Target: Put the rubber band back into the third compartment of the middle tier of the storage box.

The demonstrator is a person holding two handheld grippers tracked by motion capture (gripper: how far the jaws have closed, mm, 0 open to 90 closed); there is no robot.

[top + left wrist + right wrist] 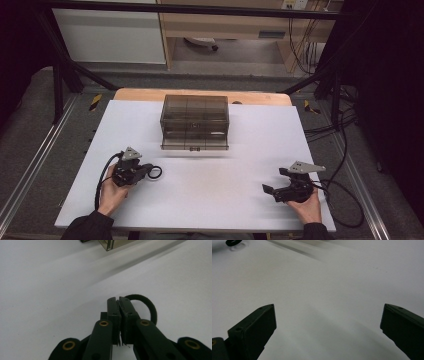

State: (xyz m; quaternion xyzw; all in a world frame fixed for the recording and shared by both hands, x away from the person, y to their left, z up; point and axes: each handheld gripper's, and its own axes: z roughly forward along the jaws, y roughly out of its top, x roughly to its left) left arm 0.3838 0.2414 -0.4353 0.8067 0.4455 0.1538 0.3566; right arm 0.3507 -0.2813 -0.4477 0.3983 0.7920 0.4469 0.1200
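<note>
A white surface (210, 190) over a wooden board (150, 95). Grey carpet (30, 130) on the floor around it, crossed by dark frame bars (65, 55) and metal rails (30, 175). At the back — a white cabinet (110, 35), a wooden desk (225, 22); cables (305, 50) hang at right. Dim light.

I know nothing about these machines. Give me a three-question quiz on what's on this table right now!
1. True or false: the left gripper is shut on the black ring.
2. How do the right gripper's jaws stand: A) wide apart with nothing between them, B) closed on the ring, C) closed on the box?
3. What stands at the far middle of the table?

Key:
1. True; the ring loops out from between the closed jaws.
2. A.
3. A smoky see-through box, apart from both grippers.
</note>
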